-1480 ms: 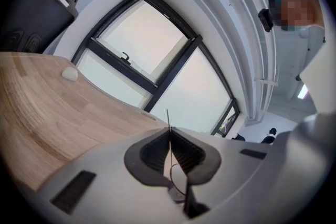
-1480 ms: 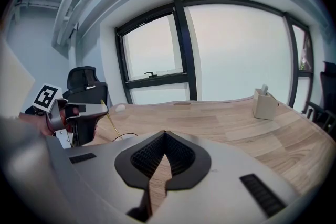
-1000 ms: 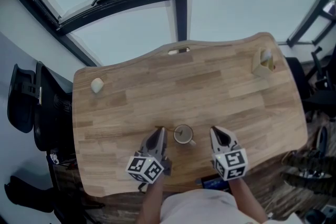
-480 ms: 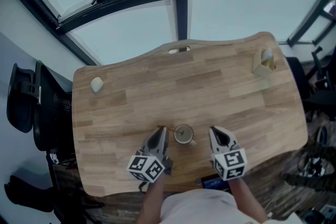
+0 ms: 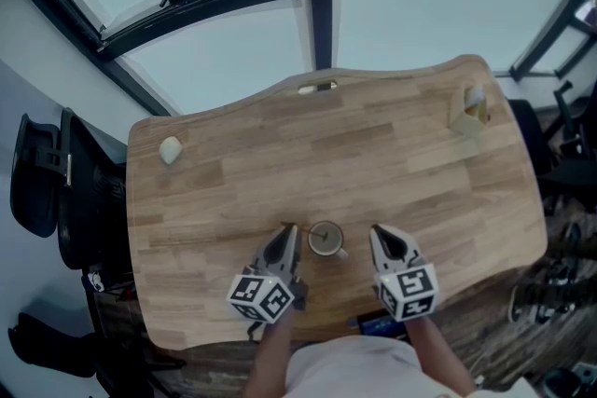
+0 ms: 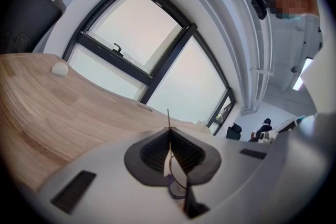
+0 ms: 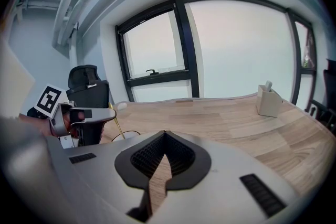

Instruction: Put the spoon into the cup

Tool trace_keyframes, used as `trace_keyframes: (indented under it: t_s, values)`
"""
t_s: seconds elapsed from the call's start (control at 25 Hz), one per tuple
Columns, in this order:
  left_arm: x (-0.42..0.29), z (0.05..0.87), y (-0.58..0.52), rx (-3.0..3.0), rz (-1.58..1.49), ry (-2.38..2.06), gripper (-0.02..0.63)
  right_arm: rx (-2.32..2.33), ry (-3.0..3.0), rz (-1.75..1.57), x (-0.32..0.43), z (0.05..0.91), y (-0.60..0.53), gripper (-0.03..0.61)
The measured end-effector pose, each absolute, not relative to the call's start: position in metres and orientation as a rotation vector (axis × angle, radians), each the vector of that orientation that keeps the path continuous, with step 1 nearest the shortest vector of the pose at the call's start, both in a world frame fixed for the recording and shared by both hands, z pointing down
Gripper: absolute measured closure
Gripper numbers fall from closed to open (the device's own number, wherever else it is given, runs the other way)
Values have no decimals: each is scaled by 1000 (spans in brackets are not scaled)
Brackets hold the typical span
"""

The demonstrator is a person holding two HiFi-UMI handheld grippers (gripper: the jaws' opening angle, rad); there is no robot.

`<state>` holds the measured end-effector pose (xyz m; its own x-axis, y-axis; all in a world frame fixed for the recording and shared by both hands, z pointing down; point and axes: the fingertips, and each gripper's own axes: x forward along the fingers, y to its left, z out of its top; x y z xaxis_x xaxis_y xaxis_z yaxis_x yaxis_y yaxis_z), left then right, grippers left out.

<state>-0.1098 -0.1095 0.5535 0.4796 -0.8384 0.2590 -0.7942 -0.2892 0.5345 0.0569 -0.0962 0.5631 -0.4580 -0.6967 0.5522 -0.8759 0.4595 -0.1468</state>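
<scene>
A small cup (image 5: 326,239) stands near the front edge of the wooden table (image 5: 373,163), between my two grippers. A thin gold spoon (image 5: 298,230) leans out of it to the left, its lower end inside the cup. My left gripper (image 5: 288,232) is shut on the spoon's handle; in the left gripper view the handle (image 6: 168,118) pokes up past the closed tips (image 6: 169,128). The right gripper view shows the spoon (image 7: 118,124) slanting down to the cup rim (image 7: 126,135). My right gripper (image 5: 379,232) hovers just right of the cup, shut and holding nothing (image 7: 165,134).
A beige holder (image 5: 466,112) stands at the table's back right corner. A small pale lump (image 5: 170,149) lies at the left edge, and a cable slot (image 5: 317,89) sits at the back edge. A black office chair (image 5: 42,182) stands left of the table.
</scene>
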Motion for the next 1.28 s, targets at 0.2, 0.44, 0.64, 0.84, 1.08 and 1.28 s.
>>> trace_keyframes:
  t_s: [0.2, 0.44, 0.64, 0.84, 1.08, 1.28]
  values:
    - [-107, 558, -109, 2105, -96, -1332, 612, 1353, -2313, 569, 59, 561, -102, 581]
    - [-106, 562, -109, 2100, -89, -1324, 612, 1350, -2303, 582, 60, 565, -100, 581]
    - [-105, 564, -109, 2087, -105, -1317, 612, 1361, -2300, 582, 63, 570, -99, 581]
    - [-105, 566, -110, 2087, -100, -1319, 612, 1366, -2289, 593, 62, 569, -99, 581]
    - [-102, 570, -110, 2103, -52, -1332, 611, 1362, -2294, 602, 61, 570, -100, 581]
    - [-102, 572, -111, 2102, -31, -1342, 611, 1367, -2296, 600, 62, 569, -101, 581]
